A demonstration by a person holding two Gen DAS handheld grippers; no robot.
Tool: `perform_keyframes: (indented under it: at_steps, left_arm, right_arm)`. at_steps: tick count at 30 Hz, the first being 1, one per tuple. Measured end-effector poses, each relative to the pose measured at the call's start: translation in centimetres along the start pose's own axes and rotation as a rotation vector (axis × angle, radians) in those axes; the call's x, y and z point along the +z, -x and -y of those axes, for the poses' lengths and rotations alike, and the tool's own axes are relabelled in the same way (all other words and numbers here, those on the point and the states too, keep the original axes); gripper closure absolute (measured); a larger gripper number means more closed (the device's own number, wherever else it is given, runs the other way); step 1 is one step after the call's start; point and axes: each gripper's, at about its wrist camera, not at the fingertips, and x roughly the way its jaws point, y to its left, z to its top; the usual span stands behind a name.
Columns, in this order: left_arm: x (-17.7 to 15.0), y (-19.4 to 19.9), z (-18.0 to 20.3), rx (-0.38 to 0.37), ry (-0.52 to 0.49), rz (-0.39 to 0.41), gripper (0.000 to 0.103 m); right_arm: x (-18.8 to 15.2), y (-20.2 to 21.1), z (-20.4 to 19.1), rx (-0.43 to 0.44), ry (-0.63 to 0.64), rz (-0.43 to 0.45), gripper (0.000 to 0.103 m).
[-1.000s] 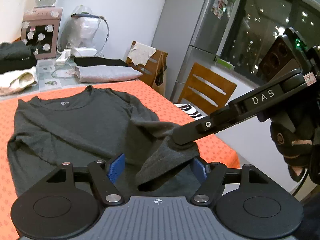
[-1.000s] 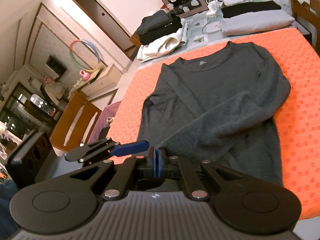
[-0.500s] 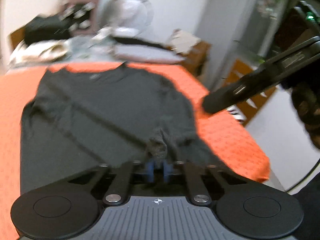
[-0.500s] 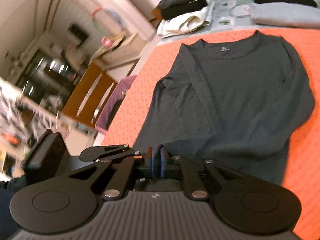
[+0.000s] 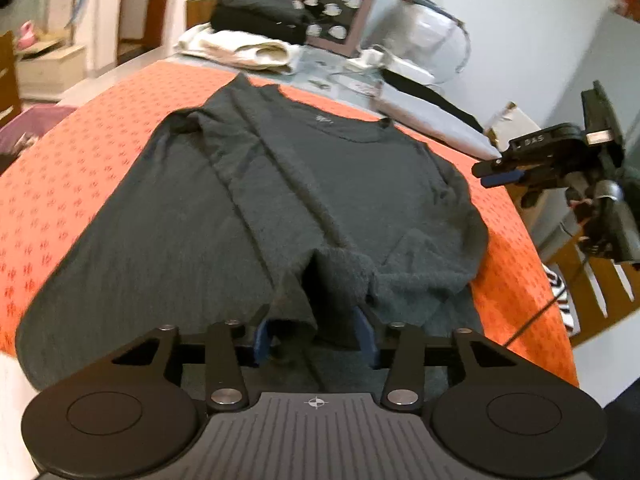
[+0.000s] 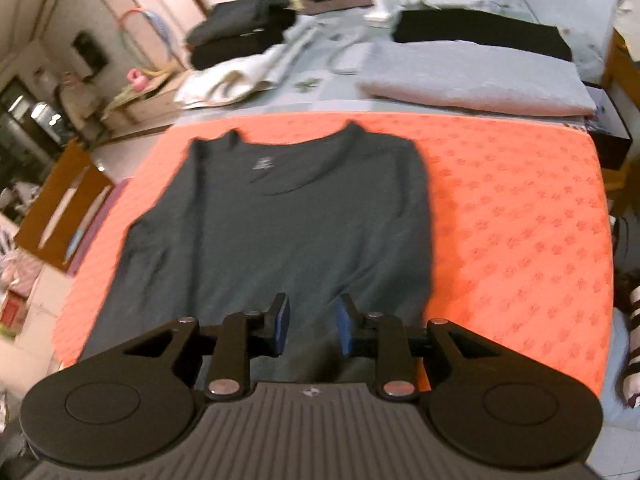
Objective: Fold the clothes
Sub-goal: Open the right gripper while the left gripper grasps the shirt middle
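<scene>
A dark grey long-sleeved shirt (image 5: 280,200) lies flat on the orange cloth (image 5: 60,184), collar far, both sleeves folded in over the body. My left gripper (image 5: 316,336) is open over the near hem, with a sleeve cuff (image 5: 340,276) lying loose between its blue pads. My right gripper (image 6: 312,324) is open and empty over the near end of the shirt (image 6: 280,232). In the left wrist view the right gripper (image 5: 496,174) hangs in the air off the table's right edge.
Folded clothes lie at the far end: a grey pile (image 6: 472,76), a black pile (image 6: 480,32), a dark pile (image 5: 256,12) and cream cloth (image 5: 244,48). A wooden chair (image 5: 596,280) stands right of the table. Bare orange cloth (image 6: 520,208) lies right of the shirt.
Both grippers have opened. The left one shut on the cuff half a second ago and has now let it go. The right gripper let go and swung off to the right.
</scene>
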Motion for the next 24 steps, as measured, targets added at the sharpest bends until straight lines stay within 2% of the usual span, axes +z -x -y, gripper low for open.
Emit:
perform_keyframes:
  at_steps: [5,9,11,12,13,14,15,16,19,24]
  left_arm:
    - [-0.1,-0.5,0.7,0.021,0.048,0.021,0.048]
    - [-0.1,-1.2,0.6,0.051,0.097,0.043,0.043]
    - [0.0,-1.7,0.5,0.065,0.113,0.050,0.043]
    - [0.0,-1.8,0.5,0.065,0.121,0.054,0.045]
    - [0.1,-1.9,0.4,0.062,0.130,0.058,0.056]
    - [0.2,-2.0,0.4,0.058,0.136,0.057,0.069]
    - [0.3,-1.9,0.5,0.056,0.137,0.058,0.093]
    - [0.4,-1.5,0.6,0.049,0.136,0.068,0.097]
    - [0.6,0.8,1.3,0.049,0.128,0.113,0.098]
    - [0.8,5.2,1.2,0.070,0.150,0.137,0.098]
  right_arm:
    - [1.9,-3.3,1.2,-0.090,-0.021,0.029,0.072]
    - [3.3,-5.5,1.4,-0.198,0.044,0.053,0.064]
    - [3.7,-6.4,1.7,-0.224,0.079,0.041,0.064]
    - [3.8,-6.8,1.9,-0.227,0.092,0.027,0.068]
    - [3.8,-7.0,2.1,-0.223,0.094,0.017,0.074]
    - [3.9,-7.2,2.3,-0.219,0.095,0.008,0.093]
    - [4.0,-7.0,2.5,-0.208,0.091,0.010,0.099]
    - [4.0,-6.8,2.6,-0.195,0.088,0.013,0.099]
    - [4.4,-5.7,2.8,-0.154,0.072,0.039,0.099]
    - [6.0,-3.4,1.8,-0.048,0.043,0.098,0.100]
